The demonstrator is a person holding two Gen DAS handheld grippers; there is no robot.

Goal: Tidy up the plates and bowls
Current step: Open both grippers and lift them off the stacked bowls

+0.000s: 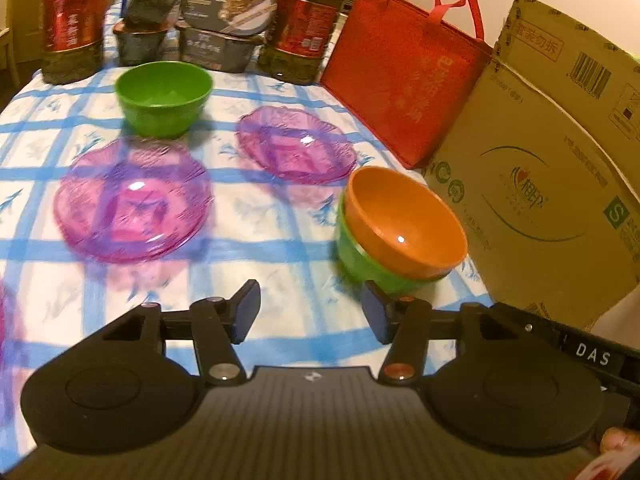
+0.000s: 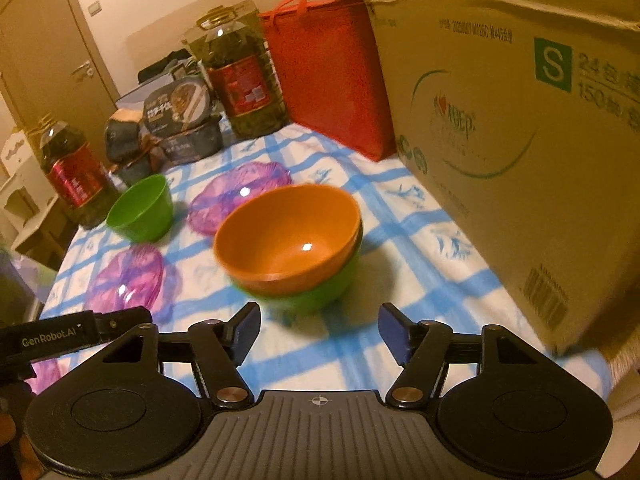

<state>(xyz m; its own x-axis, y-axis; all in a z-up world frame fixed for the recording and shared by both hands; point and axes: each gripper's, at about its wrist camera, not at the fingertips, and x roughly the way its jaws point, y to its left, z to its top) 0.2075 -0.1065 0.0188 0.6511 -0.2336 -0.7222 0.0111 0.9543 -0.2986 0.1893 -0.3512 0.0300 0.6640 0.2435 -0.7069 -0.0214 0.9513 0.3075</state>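
An orange bowl [image 1: 404, 220] sits nested in a green bowl [image 1: 360, 260] on the blue-checked tablecloth [image 1: 280, 256]; the stack also shows in the right wrist view [image 2: 288, 240]. A lone green bowl [image 1: 164, 96] [image 2: 142, 208] stands farther back. Two clear purple plates [image 1: 132, 200] [image 1: 296, 144] lie apart; in the right wrist view they are near [image 2: 128, 280] and far [image 2: 240, 196]. A third purple plate edge [image 1: 4, 320] shows at far left. My left gripper [image 1: 310, 312] is open and empty, left of the stack. My right gripper [image 2: 318, 330] is open and empty, just before the stack.
A large cardboard box [image 1: 552, 184] [image 2: 512, 128] stands close on the right. A red tote bag [image 1: 404, 76] [image 2: 332, 76] stands behind it. Oil bottles [image 1: 72, 20] [image 1: 304, 28] and food packages [image 1: 224, 20] line the table's far edge. The left gripper's body [image 2: 52, 336] shows at left.
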